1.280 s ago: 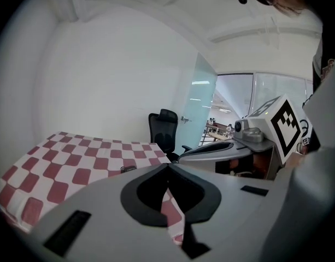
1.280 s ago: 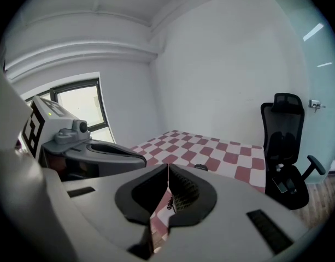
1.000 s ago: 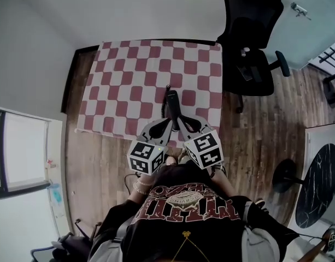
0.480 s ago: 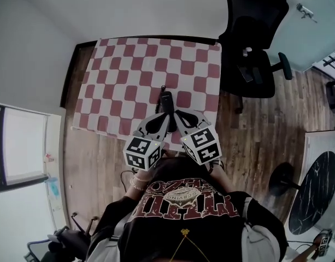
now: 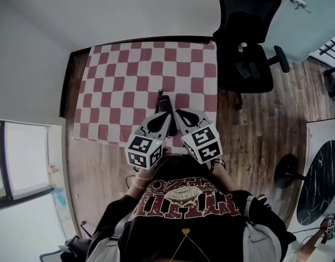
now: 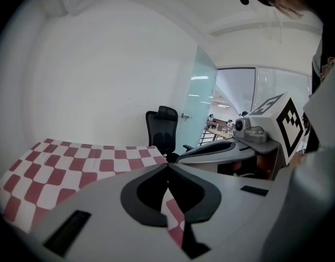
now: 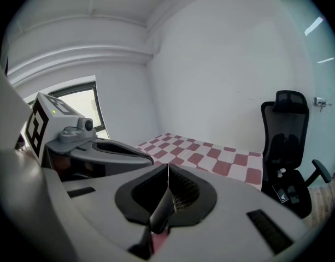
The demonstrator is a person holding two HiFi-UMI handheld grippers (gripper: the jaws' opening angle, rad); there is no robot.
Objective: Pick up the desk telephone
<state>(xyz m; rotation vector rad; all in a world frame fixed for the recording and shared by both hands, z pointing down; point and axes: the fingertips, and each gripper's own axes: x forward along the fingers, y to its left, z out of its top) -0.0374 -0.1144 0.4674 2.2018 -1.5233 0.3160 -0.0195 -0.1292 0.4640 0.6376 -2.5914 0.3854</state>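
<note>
A dark telephone handset (image 5: 164, 102) with a thin stub at its far end lies on the red-and-white checked cloth (image 5: 118, 86), near the table's front edge. My left gripper (image 5: 166, 120) and right gripper (image 5: 177, 113) sit side by side, and their tips converge on its near end. Whether they touch it I cannot tell. In the left gripper view the left gripper (image 6: 168, 166) has its jaws closed, with only cloth showing below the tips. The right gripper (image 7: 168, 167) is shut too. A dark grey strip (image 7: 159, 214) shows in the slot under its tips.
A black office chair (image 5: 249, 42) stands at the table's right side on the wood floor (image 5: 254, 130). White walls run along the far and left sides. A window (image 5: 19, 152) is at the left, and a round dark tabletop (image 5: 320, 179) at the far right.
Both grippers have shifted slightly over the near part of the cloth, still side by side and shut. The handset stays at their tips.
</note>
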